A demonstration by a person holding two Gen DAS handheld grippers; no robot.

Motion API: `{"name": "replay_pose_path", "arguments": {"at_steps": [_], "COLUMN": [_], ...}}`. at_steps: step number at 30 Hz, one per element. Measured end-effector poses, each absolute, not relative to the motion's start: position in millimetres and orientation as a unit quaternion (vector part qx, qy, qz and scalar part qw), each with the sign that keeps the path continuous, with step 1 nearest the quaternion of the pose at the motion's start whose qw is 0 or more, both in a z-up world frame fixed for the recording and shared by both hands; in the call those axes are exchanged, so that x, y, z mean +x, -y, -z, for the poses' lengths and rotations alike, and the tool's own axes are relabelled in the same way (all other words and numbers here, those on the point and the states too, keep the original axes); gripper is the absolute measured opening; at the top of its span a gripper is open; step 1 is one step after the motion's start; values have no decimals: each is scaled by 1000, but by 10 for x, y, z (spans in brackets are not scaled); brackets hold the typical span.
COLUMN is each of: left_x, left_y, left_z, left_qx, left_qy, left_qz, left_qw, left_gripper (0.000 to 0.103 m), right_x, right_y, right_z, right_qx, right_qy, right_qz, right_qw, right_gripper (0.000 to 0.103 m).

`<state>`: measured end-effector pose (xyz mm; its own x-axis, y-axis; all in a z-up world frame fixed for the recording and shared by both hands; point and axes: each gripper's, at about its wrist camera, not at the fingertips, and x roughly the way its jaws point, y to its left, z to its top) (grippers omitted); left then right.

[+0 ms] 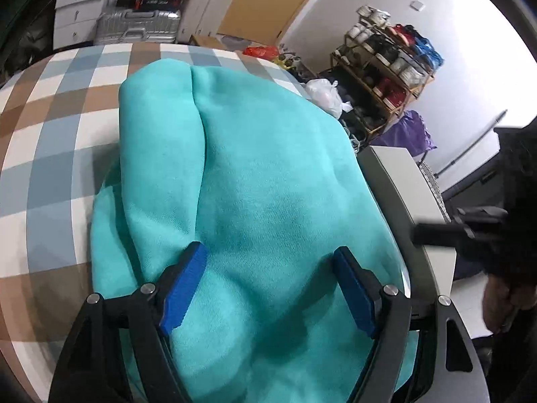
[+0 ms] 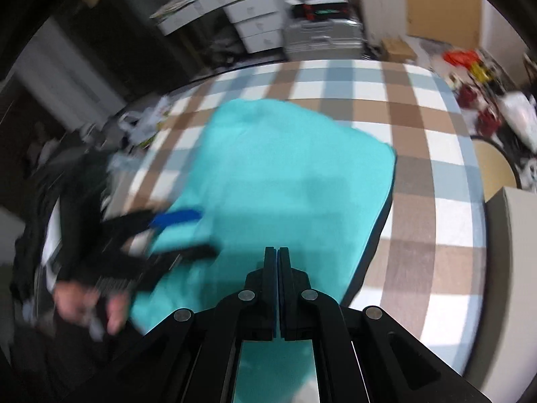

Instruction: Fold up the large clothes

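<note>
A large turquoise garment (image 1: 261, 181) lies folded on the checked bed cover (image 1: 57, 127). My left gripper (image 1: 270, 258) hovers open just above its near part, blue pads (image 1: 183, 288) spread wide, nothing between them. In the right wrist view the same garment (image 2: 288, 168) lies as a rough rectangle on the checked cover (image 2: 433, 168). My right gripper (image 2: 277, 255) is shut with the fingers pressed together, empty, above the garment's near edge. The left gripper also shows there, blurred, open at the garment's left edge (image 2: 183, 231). The right gripper shows dark at the right of the left wrist view (image 1: 436, 233).
A grey-white box (image 1: 402, 188) stands right of the garment by the bed edge. A shoe rack (image 1: 386, 70), bags (image 1: 325, 94), a silver suitcase (image 1: 137, 27) and white drawers (image 1: 75, 10) stand beyond the bed.
</note>
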<state>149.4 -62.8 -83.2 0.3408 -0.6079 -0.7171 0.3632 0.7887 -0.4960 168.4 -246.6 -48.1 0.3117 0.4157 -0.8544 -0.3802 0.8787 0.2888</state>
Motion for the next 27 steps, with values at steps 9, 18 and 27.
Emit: {"name": "replay_pose_path", "arguments": {"at_steps": [9,18,27], "left_x": [1066,810,806], "left_y": [222,591,764], "left_z": [454,1088,1075], "left_qx": [-178,-82,-63], "left_qy": [-451,-528,-507], "left_qz": [296,303,289], "left_qw": [823,789,810], "left_gripper": [62,61,61], "right_x": [1607,1565,1199], "right_y": [2398,2431,2143], "right_z": [1176,1172,1009], "right_qx": [83,115,33], "right_qy": [-600,-576,-606], "right_qz": [-272,-272,-278], "right_qw": [747,762,744], "right_gripper": [2,0,4]}}
